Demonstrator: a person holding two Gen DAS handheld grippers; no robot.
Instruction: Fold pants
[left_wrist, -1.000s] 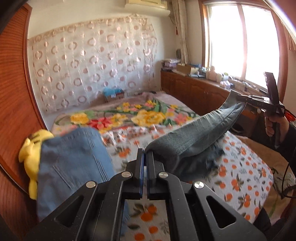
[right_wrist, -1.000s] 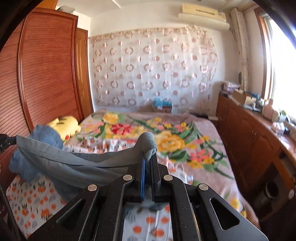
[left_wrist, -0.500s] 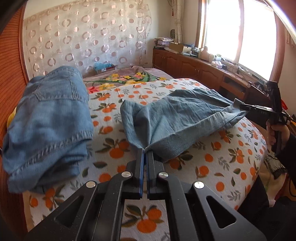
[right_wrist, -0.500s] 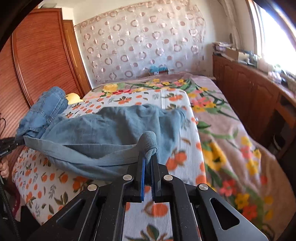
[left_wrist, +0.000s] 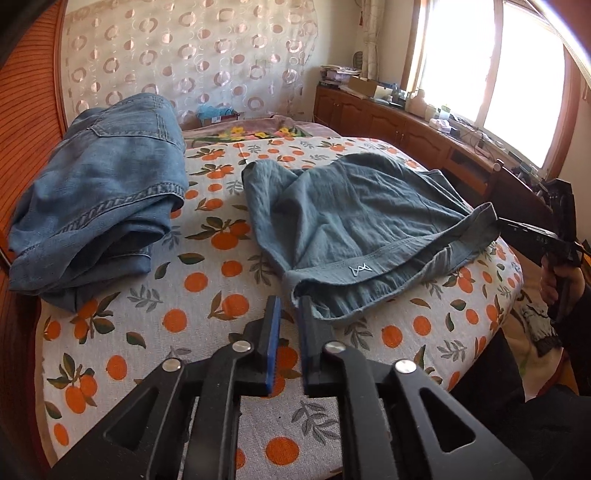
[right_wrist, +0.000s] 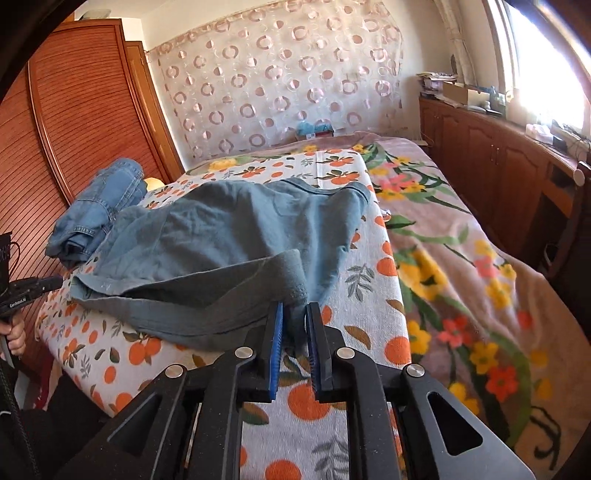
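The grey-blue pants (left_wrist: 354, 229) lie spread on the orange-print bed cover (left_wrist: 192, 332), waistband toward me. My left gripper (left_wrist: 290, 308) is open, its jaws just apart at the near waistband corner, which lies loose beside them. My right gripper (right_wrist: 293, 314) is open too, with the other waistband corner of the pants (right_wrist: 221, 251) still resting between its parted jaws. In the left wrist view the right gripper (left_wrist: 498, 221) shows at the far end of the waistband.
A folded pile of blue jeans (left_wrist: 99, 199) lies on the bed's left side by the wooden wardrobe (right_wrist: 85, 122). A floral blanket (right_wrist: 461, 266) covers the bed's right part. Wooden cabinets (right_wrist: 498, 158) run under the window.
The pants were held stretched in the air, then lowered onto the bed. Both grippers, shut on the waistband before, have now opened.
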